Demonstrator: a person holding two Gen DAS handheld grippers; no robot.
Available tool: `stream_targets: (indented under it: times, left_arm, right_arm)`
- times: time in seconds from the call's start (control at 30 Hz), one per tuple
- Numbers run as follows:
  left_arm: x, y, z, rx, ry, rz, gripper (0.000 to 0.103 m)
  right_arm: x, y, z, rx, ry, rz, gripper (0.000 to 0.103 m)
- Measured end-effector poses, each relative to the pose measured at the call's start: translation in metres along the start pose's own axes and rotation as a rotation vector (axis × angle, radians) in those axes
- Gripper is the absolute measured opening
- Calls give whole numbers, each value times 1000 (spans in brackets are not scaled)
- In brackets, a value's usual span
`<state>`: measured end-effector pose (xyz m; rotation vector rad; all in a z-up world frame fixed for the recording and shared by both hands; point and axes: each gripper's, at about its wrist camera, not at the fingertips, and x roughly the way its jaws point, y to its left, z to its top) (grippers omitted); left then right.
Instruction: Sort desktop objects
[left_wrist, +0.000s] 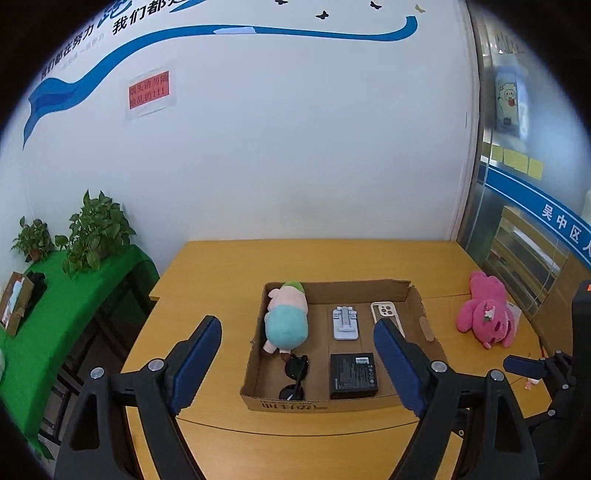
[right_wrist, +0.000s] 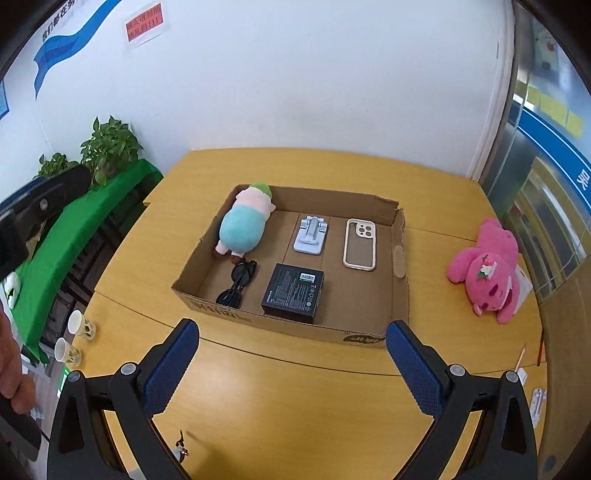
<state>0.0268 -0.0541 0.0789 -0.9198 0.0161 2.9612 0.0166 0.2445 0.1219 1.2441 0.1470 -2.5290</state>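
An open cardboard box (left_wrist: 424, 325) (right_wrist: 295, 325) sits mid-table. Inside lie a teal plush (left_wrist: 286, 325) (right_wrist: 242, 229), black sunglasses (left_wrist: 295, 376) (right_wrist: 238, 284), a small black carton (left_wrist: 353, 374) (right_wrist: 294, 291), a grey phone stand (left_wrist: 343, 321) (right_wrist: 310, 234) and a phone case (left_wrist: 384, 308) (right_wrist: 360, 243). A pink plush (left_wrist: 484, 314) (right_wrist: 487, 266) lies on the table right of the box. My left gripper (left_wrist: 297, 323) hovers open and empty above the box's near side. My right gripper (right_wrist: 291, 326) is also open and empty, raised over the near table.
Two paper cups (right_wrist: 79, 325) stand near the table's left edge. A green-covered side table with plants (right_wrist: 110, 147) is further left. A pencil (right_wrist: 521, 358) and small white items (right_wrist: 537, 400) lie at the right. A small metal item, perhaps keys (right_wrist: 181, 446), lies near the front. A hand (right_wrist: 14, 376) shows at left.
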Motion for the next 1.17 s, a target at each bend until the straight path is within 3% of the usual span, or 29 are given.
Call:
stream_targets:
  times: [0.17, 0.97, 1.1, 1.17]
  left_arm:
    - [-1, 6, -9, -44, 22, -10, 85]
    - [23, -3, -33, 12, 174, -66, 85]
    - [19, -5, -35, 18, 151, -13, 88]
    - [20, -4, -34, 7, 154, -21, 88]
  right_arm:
    - [-15, 5, -5, 0, -15, -19, 103]
    - [-23, 6, -8, 18, -25, -42, 103]
    - [-23, 2, -7, 23, -26, -47, 103]
    - [-23, 0, -7, 25, -23, -48, 103]
